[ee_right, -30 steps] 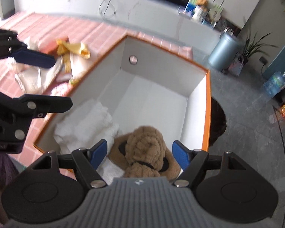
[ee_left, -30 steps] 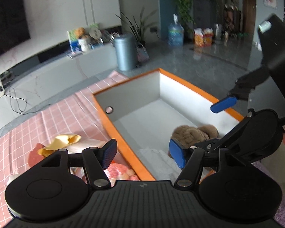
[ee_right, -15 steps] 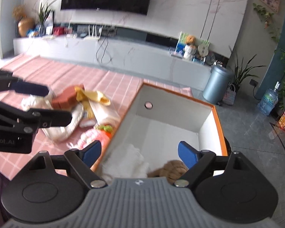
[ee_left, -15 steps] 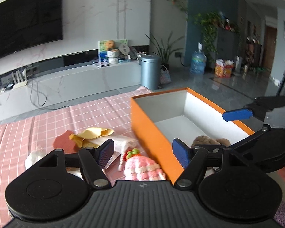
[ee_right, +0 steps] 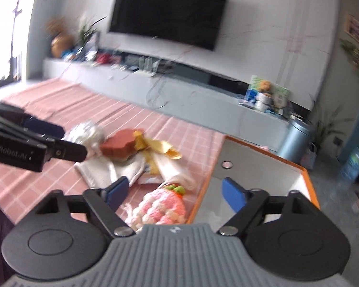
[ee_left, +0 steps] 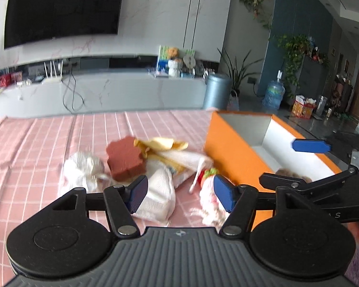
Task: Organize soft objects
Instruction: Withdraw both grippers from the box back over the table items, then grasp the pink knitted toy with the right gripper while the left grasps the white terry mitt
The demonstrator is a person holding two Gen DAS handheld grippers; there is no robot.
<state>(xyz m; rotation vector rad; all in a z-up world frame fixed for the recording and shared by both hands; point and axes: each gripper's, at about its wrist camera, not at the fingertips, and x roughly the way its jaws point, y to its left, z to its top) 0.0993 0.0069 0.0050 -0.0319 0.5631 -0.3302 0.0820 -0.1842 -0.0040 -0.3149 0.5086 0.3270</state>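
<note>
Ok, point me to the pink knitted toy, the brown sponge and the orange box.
pink knitted toy (ee_right: 164, 206), right wrist view, knitted body.
brown sponge (ee_left: 124, 159), left wrist view, top face.
orange box (ee_left: 229, 153), left wrist view, outer side wall.

Your left wrist view looks low across the pink checked cloth (ee_left: 36, 143) toward the television wall; your right wrist view faces likewise from further right; both share the orange box (ee_left: 229, 153) (ee_right: 310, 181) and soft pile (ee_left: 141, 165) (ee_right: 131, 157).

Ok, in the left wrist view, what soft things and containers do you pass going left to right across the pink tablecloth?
White crumpled cloth → brown sponge-like block → yellow cloth → pink knitted toy → orange box, with a brown plush inside its near end.
</note>
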